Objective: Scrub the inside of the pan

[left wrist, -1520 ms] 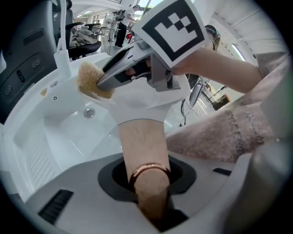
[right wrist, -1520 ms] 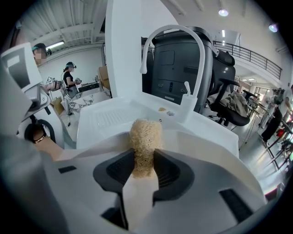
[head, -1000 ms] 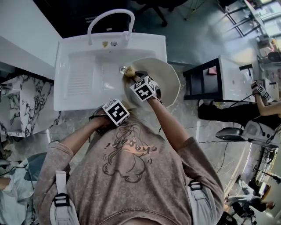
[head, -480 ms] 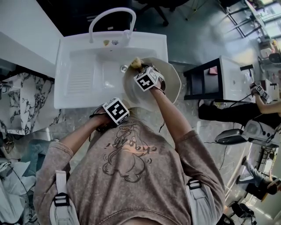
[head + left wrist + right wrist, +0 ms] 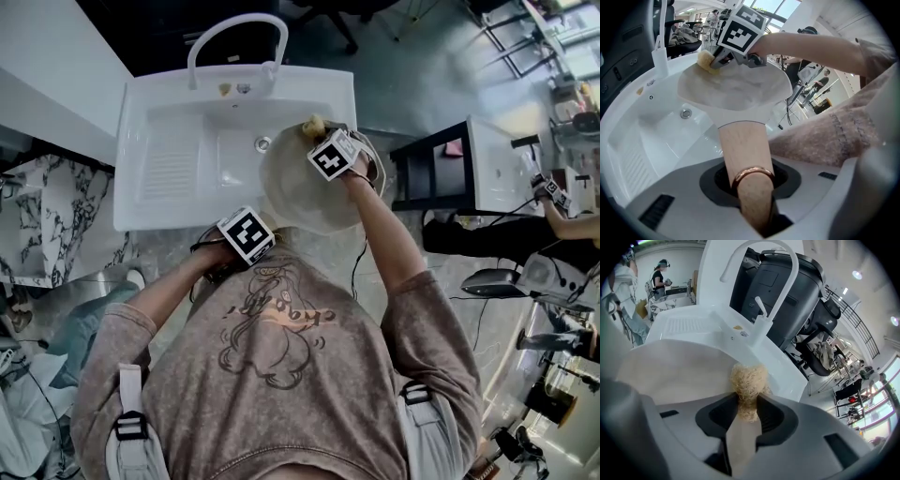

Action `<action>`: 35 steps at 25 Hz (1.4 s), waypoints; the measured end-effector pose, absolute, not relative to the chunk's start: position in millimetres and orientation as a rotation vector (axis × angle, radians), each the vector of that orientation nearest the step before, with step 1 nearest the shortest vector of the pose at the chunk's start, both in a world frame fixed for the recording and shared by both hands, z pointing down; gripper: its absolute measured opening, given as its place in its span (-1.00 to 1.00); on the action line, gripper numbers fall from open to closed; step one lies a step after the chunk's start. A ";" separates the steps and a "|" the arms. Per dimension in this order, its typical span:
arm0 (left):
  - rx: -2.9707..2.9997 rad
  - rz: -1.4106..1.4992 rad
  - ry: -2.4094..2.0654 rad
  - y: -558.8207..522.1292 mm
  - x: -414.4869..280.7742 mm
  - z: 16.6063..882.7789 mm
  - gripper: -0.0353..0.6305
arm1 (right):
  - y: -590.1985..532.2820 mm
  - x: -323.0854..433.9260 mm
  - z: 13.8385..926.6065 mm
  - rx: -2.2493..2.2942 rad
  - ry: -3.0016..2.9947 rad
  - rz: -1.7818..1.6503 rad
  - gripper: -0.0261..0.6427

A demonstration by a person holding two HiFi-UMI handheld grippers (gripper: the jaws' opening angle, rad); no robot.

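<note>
**While the left holds the pan steady, the right scrubs at its far rim**

- Where it is: the pan (image 5: 298, 199), pale and wide, is held over the right part of the white sink (image 5: 173, 155). Its bowl is tipped up toward the person and its far edge lies close to the faucet (image 5: 234, 36).
- Left hand-held gripper (image 5: 752, 183): clenched on the pan's wooden handle (image 5: 743, 143), just behind the copper ring (image 5: 752, 172). This grip appears to carry the pan.
- Right hand-held gripper (image 5: 747, 405): clamped on a straw-coloured fibre scrubber (image 5: 749, 379). Only a short tuft stands proud of the jaws.
- Contact: in the head view the scrubber sits at the far right rim of the pan. Whether it presses on the surface cannot be told.

Judgement on doing it well:
- The tuft should lead, so that the fibres meet the pan before the jaws do.
- Overlapping strokes from the far rim toward the near side and the centre would cover the whole inside.
- The left grip has to resist each push, otherwise the pan may swing on its handle.
- Pressure is best kept moderate, since hard strokes at the rim could slip the scrubber over the edge into the sink.
</note>
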State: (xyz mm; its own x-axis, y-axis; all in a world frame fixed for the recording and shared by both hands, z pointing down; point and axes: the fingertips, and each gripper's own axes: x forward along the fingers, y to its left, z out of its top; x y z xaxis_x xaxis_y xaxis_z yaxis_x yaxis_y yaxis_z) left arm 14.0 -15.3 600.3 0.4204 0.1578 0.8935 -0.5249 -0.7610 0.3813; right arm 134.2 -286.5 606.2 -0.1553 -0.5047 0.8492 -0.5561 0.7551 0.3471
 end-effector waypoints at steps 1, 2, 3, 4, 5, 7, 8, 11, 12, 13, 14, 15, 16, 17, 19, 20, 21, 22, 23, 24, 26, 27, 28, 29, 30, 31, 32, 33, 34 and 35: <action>2.039 1.378 -0.310 -14.9 14.3 600.2 -0.51 | -285.3 135.9 605.6 0.811 -1.790 0.047 -0.51; 2.038 1.375 -0.311 -14.6 14.5 600.2 -0.51 | -284.0 137.6 605.3 0.792 -1.778 0.035 -0.51; 2.035 1.371 -0.313 -14.4 14.5 600.2 -0.51 | -282.9 139.6 605.4 0.773 -1.764 0.021 -0.51; 2.032 1.366 -0.314 -14.3 14.5 600.3 -0.52 | -282.1 142.1 605.9 0.753 -1.750 0.009 -0.51; 2.030 1.361 -0.316 -14.3 14.4 600.3 -0.52 | -281.3 145.0 606.4 0.735 -1.737 0.000 -0.50; 2.025 1.356 -0.318 -13.8 14.2 600.1 -0.52 | -279.4 151.3 606.8 0.712 -1.721 0.002 -0.50; 2.023 1.354 -0.318 -13.2 14.1 600.0 -0.52 | -278.0 154.4 606.3 0.706 -1.718 0.009 -0.50; 2.019 1.350 -0.319 -12.2 13.7 600.3 -0.52 | -274.0 163.5 604.1 0.697 -1.707 0.023 -0.50; 2.017 1.346 -0.320 -12.2 13.6 600.4 -0.53 | -272.7 166.7 603.4 0.694 -1.702 0.027 -0.50; 2.015 1.343 -0.321 -12.2 13.3 600.5 -0.53 | -271.6 170.0 602.7 0.691 -1.696 0.030 -0.50; 2.012 1.341 -0.322 -12.3 13.0 600.5 -0.53 | -270.4 173.3 601.8 0.685 -1.691 0.034 -0.50; 2.009 1.340 -0.323 -12.2 12.8 600.3 -0.53 | -268.9 176.6 600.6 0.677 -1.686 0.039 -0.50; 2.008 1.340 -0.324 -12.2 13.0 600.0 -0.53 | -267.2 179.9 599.2 0.668 -1.682 0.046 -0.50; 2.008 1.341 -0.326 -12.1 13.4 599.8 -0.53 | -265.2 183.3 597.8 0.658 -1.677 0.054 -0.50; 2.007 1.342 -0.330 -11.5 13.6 600.1 -0.53 | -260.4 189.8 595.8 0.637 -1.668 0.067 -0.50; 2.006 1.340 -0.331 -11.0 13.5 600.5 -0.53 | -257.7 192.6 595.1 0.627 -1.663 0.073 -0.50; 2.004 1.336 -0.331 -10.5 13.3 600.7 -0.54 | -255.0 195.5 594.3 0.618 -1.657 0.079 -0.50; 2.003 1.332 -0.329 -10.3 13.0 600.6 -0.54 | -252.4 198.4 593.3 0.610 -1.651 0.085 -0.50; 2.001 1.327 -0.328 -10.1 12.6 600.3 -0.54 | -249.6 201.2 592.1 0.603 -1.647 0.091 -0.50; 1.999 1.325 -0.326 -9.9 12.1 600.1 -0.55 | -246.5 204.0 590.8 0.596 -1.644 0.099 -0.50; 1.996 1.328 -0.326 -9.2 11.2 599.9 -0.55 | -239.0 209.6 588.9 0.584 -1.644 0.118 -0.50; 1.996 1.333 -0.326 -8.8 10.9 600.0 -0.55 | -235.5 212.1 588.5 0.579 -1.645 0.125 -0.50; 1.996 1.336 -0.326 -8.6 10.8 600.2 -0.55 | -232.5 214.4 588.4 0.574 -1.645 0.128 -0.50; 1.997 1.338 -0.325 -8.5 10.7 600.5 -0.55 | -229.8 216.7 588.1 0.570 -1.639 0.130 -0.50; 1.997 1.338 -0.325 -8.5 10.6 600.8 -0.55 | -226.5 219.7 587.5 0.566 -1.627 0.133 -0.50; 1.996 1.336 -0.324 -8.5 10.5 600.8 -0.55 | -222.3 223.5 586.8 0.561 -1.610 0.140 -0.50; 1.995 1.333 -0.322 -8.4 10.4 600.7 -0.55 | -218.2 226.1 585.9 0.553 -1.601 0.146 -0.50; 1.994 1.331 -0.320 -8.4 10.2 600.4 -0.55 | -215.6 225.2 584.9 0.541 -1.611 0.147 -0.50; 1.993 1.329 -0.318 -8.4 9.8 600.4 -0.55 | -213.2 223.0 584.3 0.529 -1.629 0.150 -0.50; 1.992 1.328 -0.316 -8.5 9.4 600.5 -0.55 | -208.5 223.2 584.5 0.521 -1.637 0.171 -0.50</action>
State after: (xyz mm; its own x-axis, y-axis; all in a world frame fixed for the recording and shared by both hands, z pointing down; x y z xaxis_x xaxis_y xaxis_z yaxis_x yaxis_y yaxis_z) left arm 9.4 -8.5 600.5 0.4415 0.1770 0.8796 -0.5543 -0.7171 0.4225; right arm 223.2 -208.5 584.5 -0.0495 -0.2324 0.9714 -0.4283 0.8835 0.1896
